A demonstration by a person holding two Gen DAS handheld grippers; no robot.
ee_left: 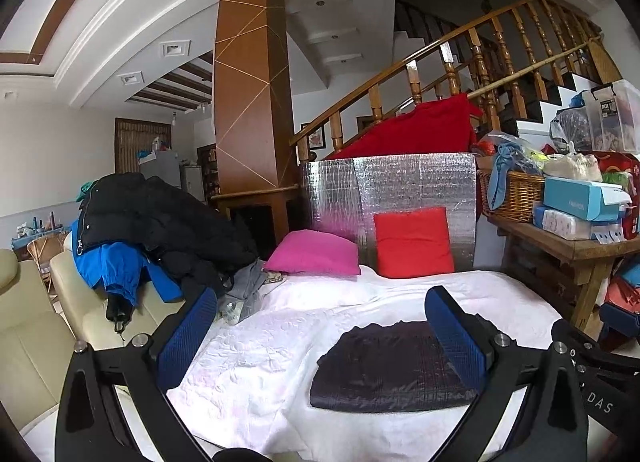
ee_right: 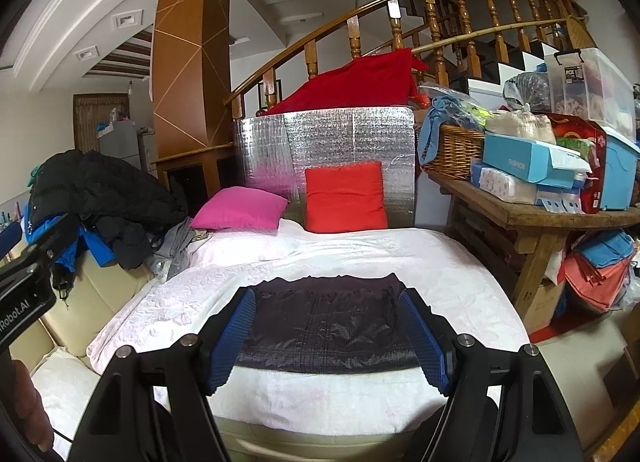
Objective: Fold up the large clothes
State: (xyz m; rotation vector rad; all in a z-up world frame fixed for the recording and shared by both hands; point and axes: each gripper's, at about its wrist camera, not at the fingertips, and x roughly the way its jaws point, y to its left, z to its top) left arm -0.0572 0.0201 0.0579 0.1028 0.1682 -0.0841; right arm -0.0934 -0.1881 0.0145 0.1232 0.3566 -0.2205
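Garment: a dark folded garment (ee_right: 326, 324) lies flat on the white bed cover (ee_right: 360, 254), near the front edge; its long side runs left to right, its gathered edge toward the pillows.
Left gripper: the left gripper (ee_left: 320, 342) has its blue fingers (ee_left: 186, 338) spread wide with nothing between them, above the cover, the garment under its right finger.
Right gripper: the right gripper (ee_right: 328, 338) is likewise released, its fingers (ee_right: 424, 338) standing on either side of the garment in its view; touching or not, I cannot tell.
Writing: "Robot.AI" on the left gripper's body in the right view; "DAS" on the right gripper's body at the left view's edge, cut off; "FASHION" on a blue box (ee_right: 524, 163); "ROX" on a clear bin (ee_right: 588, 77).
Behind: pink pillow (ee_right: 238, 209), red pillow (ee_right: 345, 197), silver foil board (ee_right: 332, 137).
Left side: a heap of coats (ee_right: 104, 197), black over blue, items hard to separate.
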